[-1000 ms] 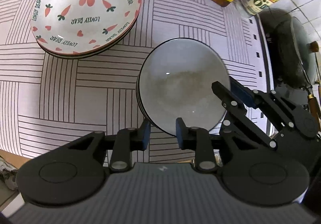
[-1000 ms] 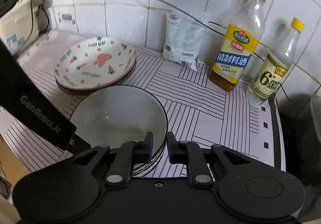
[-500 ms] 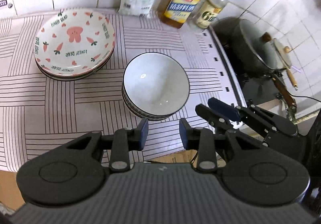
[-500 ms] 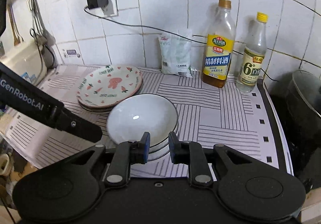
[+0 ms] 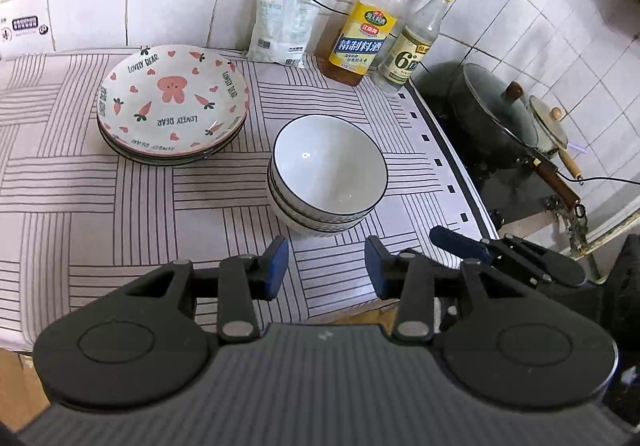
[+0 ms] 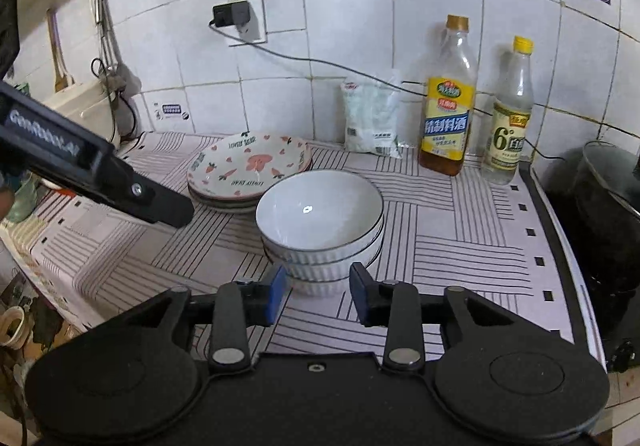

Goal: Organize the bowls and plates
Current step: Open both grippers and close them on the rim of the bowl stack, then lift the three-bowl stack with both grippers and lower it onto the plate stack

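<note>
A stack of white bowls with dark rims (image 5: 328, 174) (image 6: 320, 222) stands on the striped counter mat. Behind it to the left sits a stack of plates with pink bear and carrot prints (image 5: 172, 102) (image 6: 250, 168). My left gripper (image 5: 326, 260) hangs over the counter's front edge, short of the bowls, its jaws opening with nothing between them. My right gripper (image 6: 318, 284) is just in front of the bowl stack, jaws opening and empty. The right gripper's fingertips (image 5: 452, 242) also show at the lower right of the left wrist view, and the left gripper's body (image 6: 92, 174) crosses the right wrist view.
A cooking wine bottle (image 5: 364, 34) (image 6: 448, 106), a vinegar bottle (image 5: 416, 46) (image 6: 510, 118) and a white bag (image 5: 284, 26) (image 6: 372, 118) stand along the tiled wall. A dark lidded pot (image 5: 496, 114) (image 6: 608, 214) sits on the stove to the right. A cable hangs from the wall socket (image 6: 236, 16).
Both grippers have drawn back from the bowl stack and their jaws have widened. The right gripper, shut near the bowl rim before, stands apart from it. More of the wall and stove is in view.
</note>
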A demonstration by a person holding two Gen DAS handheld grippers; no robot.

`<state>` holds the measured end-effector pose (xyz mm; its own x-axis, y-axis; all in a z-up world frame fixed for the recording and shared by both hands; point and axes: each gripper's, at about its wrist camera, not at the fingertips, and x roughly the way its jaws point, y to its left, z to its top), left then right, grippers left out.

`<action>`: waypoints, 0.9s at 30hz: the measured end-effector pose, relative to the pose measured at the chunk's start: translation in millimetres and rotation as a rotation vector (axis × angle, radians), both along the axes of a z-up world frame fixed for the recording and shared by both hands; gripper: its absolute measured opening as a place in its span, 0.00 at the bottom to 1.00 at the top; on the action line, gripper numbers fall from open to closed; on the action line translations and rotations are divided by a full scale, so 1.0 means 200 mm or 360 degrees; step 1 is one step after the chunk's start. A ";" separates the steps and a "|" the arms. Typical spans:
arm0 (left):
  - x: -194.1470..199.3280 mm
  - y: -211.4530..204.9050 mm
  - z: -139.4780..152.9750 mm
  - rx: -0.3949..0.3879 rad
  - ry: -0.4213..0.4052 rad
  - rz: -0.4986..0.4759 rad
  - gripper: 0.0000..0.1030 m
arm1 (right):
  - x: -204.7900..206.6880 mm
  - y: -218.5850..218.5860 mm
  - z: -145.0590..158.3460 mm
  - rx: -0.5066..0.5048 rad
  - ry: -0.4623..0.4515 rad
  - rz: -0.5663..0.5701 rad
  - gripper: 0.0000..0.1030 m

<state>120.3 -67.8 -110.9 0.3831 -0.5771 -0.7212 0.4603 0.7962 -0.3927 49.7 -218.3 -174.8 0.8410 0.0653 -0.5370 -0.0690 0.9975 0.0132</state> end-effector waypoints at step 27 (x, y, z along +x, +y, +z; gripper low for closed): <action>0.51 -0.12 -0.50 -0.0279 0.0329 0.0158 0.66 | 0.46 -0.06 -0.52 0.0116 -0.0043 0.0005 0.90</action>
